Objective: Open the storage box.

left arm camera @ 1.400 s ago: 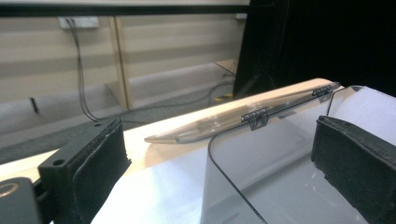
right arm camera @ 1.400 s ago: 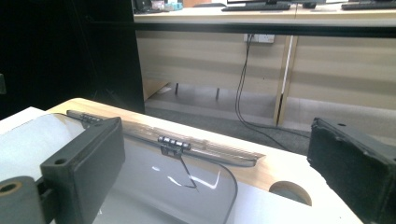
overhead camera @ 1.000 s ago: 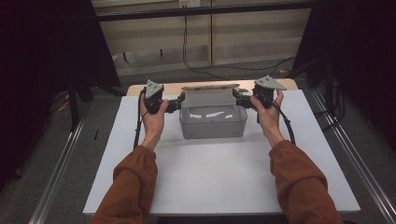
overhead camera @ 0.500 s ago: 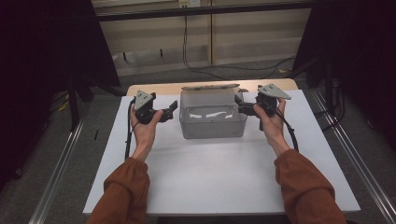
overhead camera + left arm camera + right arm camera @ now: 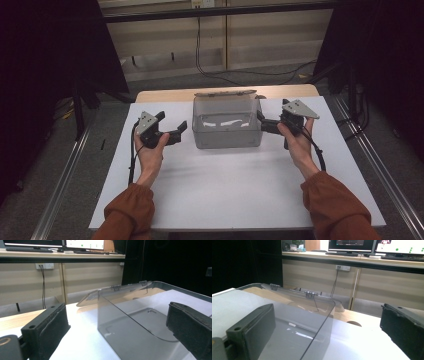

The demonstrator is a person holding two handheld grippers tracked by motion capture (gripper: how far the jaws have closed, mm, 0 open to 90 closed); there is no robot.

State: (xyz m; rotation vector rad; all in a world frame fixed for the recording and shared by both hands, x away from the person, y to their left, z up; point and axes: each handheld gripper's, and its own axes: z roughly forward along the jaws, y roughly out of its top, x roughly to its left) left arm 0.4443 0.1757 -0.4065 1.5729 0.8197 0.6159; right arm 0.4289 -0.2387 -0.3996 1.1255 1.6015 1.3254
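A clear plastic box (image 5: 227,131) stands on the white board (image 5: 225,190), its hinged lid (image 5: 225,93) tipped open at the back. My left gripper (image 5: 172,122) is open, a short gap to the left of the box. In the left gripper view, the box's near corner (image 5: 98,312) stands ahead between the wide-apart pads (image 5: 47,327). My right gripper (image 5: 262,121) is open at the box's right wall. In the right gripper view the wall's rim (image 5: 322,325) runs down between the two pads (image 5: 254,325); whether they touch it is not visible.
The board lies on a wooden table (image 5: 165,95) with metal rails (image 5: 65,185) along both sides. Behind the table are a panelled wall, hanging cables (image 5: 197,50) and a desk with monitors (image 5: 402,246). Dark screens flank the area.
My left gripper has drawn back from the box's left wall, to the left and toward the person. The right gripper has eased slightly outward. The box has stayed put.
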